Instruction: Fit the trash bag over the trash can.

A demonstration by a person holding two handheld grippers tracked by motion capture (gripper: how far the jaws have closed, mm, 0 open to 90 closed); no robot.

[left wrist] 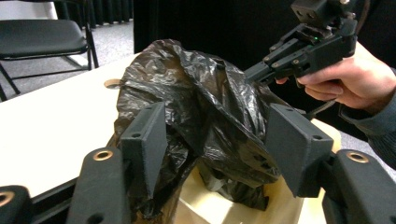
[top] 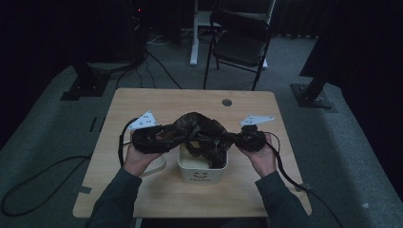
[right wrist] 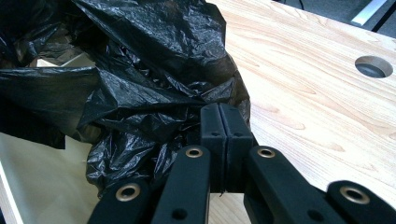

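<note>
Right jaws: pressed together at the right gripper (right wrist: 224, 133), pinching an edge of the black plastic bag (right wrist: 140, 79).
Left jaws: spread wide at the left gripper (left wrist: 219, 149), bag bulging between the pads, whether it touches them unclear.
Bag: draped over and into the white bin (top: 202, 172).
High view: both hands flank the bin.
Surface: light wooden table (top: 142, 102), cable hole at its far edge.
Room: dim, grey carpet, black folding chair (top: 240, 40) behind.
</note>
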